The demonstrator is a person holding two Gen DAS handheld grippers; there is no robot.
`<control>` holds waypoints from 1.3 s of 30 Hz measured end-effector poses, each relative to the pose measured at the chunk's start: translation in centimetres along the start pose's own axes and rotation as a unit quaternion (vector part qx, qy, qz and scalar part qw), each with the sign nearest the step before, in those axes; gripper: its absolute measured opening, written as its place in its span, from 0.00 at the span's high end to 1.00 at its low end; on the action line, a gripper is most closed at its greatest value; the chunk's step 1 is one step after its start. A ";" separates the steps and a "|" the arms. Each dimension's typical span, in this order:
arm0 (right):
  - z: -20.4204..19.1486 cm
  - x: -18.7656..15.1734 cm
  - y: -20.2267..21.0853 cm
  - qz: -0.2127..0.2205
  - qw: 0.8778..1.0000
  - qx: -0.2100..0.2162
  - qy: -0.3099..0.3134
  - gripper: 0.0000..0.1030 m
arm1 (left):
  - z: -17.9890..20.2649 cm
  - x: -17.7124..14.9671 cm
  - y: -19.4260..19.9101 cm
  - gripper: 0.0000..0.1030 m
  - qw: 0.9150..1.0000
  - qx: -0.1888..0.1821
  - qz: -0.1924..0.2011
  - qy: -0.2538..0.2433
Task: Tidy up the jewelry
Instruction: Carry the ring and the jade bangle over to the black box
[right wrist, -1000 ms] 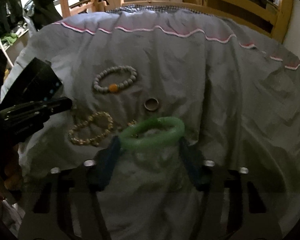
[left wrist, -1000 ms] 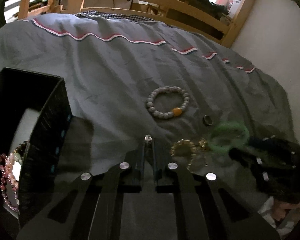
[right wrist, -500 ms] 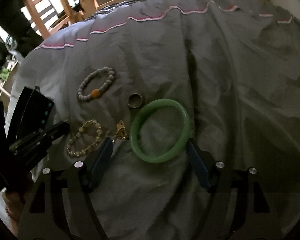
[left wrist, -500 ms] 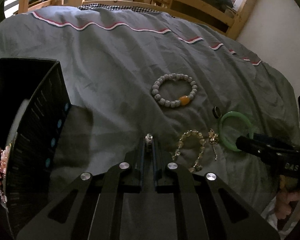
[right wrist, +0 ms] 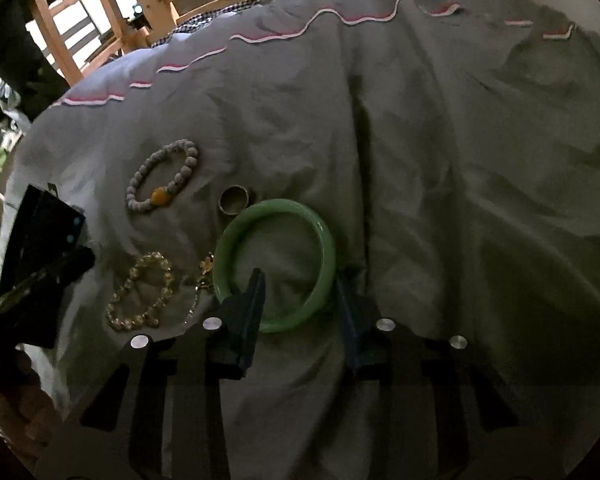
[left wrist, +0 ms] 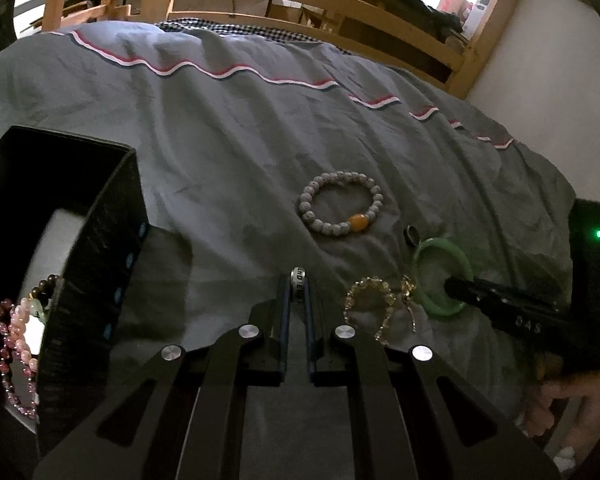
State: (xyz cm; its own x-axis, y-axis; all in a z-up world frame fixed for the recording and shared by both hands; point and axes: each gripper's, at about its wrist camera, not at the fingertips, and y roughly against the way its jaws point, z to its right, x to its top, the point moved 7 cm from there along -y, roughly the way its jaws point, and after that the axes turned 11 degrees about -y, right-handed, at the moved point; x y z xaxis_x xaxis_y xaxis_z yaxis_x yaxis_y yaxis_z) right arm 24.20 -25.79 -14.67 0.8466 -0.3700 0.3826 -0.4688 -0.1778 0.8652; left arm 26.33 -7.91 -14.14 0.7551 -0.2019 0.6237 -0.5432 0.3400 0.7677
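Jewelry lies spread on the grey bed cover [left wrist: 228, 152], and the black box [left wrist: 96, 264] stands at the left side of the bed, open at the top so that pieces can go in; pink beaded bracelets [left wrist: 14, 344] already lie inside it. The left gripper [left wrist: 298, 292] has its fingers clenched on a small white ring [left wrist: 299, 280], held on edge, probably so it can be carried to the box. Further right lie the grey bead bracelet [left wrist: 340, 208], the gold chain bracelet [right wrist: 142, 292], a metal ring [right wrist: 234, 200] and the green bangle [right wrist: 276, 264]. The right gripper [right wrist: 300, 292] is released: one finger stands inside the bangle, the other just outside its rim, a position that I judge prepares a pinch on the band.
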 end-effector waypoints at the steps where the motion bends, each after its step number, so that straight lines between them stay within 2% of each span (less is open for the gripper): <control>1: 0.0 0.0 -0.3 -0.001 1.000 -0.003 0.001 0.71 | 0.1 -0.2 0.0 0.94 1.000 0.000 -0.002 -0.002; 3: 0.2 0.2 -0.6 0.006 1.000 -0.009 0.003 0.83 | 0.3 -0.3 -0.3 0.94 1.000 0.002 -0.006 -0.007; 6: -0.3 0.9 0.6 0.040 0.999 0.001 0.009 0.90 | 0.5 -0.2 -0.3 0.94 1.000 0.003 -0.007 -0.010; 11: -1.9 2.0 3.3 0.105 0.994 0.018 0.033 0.90 | 0.1 0.0 -0.1 0.94 1.000 0.007 -0.005 -0.003; 15: -2.7 2.5 4.7 0.133 0.990 0.026 0.038 0.90 | 0.0 0.3 0.8 0.94 1.000 0.010 0.004 0.001; 24: -4.2 1.8 6.5 0.151 0.986 0.014 0.076 0.90 | 0.5 1.3 3.3 0.94 1.000 0.022 0.018 -0.004; 28: -5.1 1.5 6.9 0.150 0.985 0.011 0.084 0.90 | 0.3 1.6 4.2 0.94 0.998 0.054 0.016 -0.014; 39: -9.2 1.0 8.5 0.160 0.979 0.007 0.123 0.90 | -0.9 2.6 7.3 0.94 0.996 0.089 0.028 -0.010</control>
State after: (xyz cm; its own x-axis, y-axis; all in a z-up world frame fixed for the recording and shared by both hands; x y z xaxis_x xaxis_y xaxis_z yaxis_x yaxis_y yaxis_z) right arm 23.34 -19.26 -3.94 0.6893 -0.1780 0.7022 -0.7227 -0.1021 0.6836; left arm 24.72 -5.12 -7.06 0.7150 -0.2057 0.6682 -0.6423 0.1840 0.7440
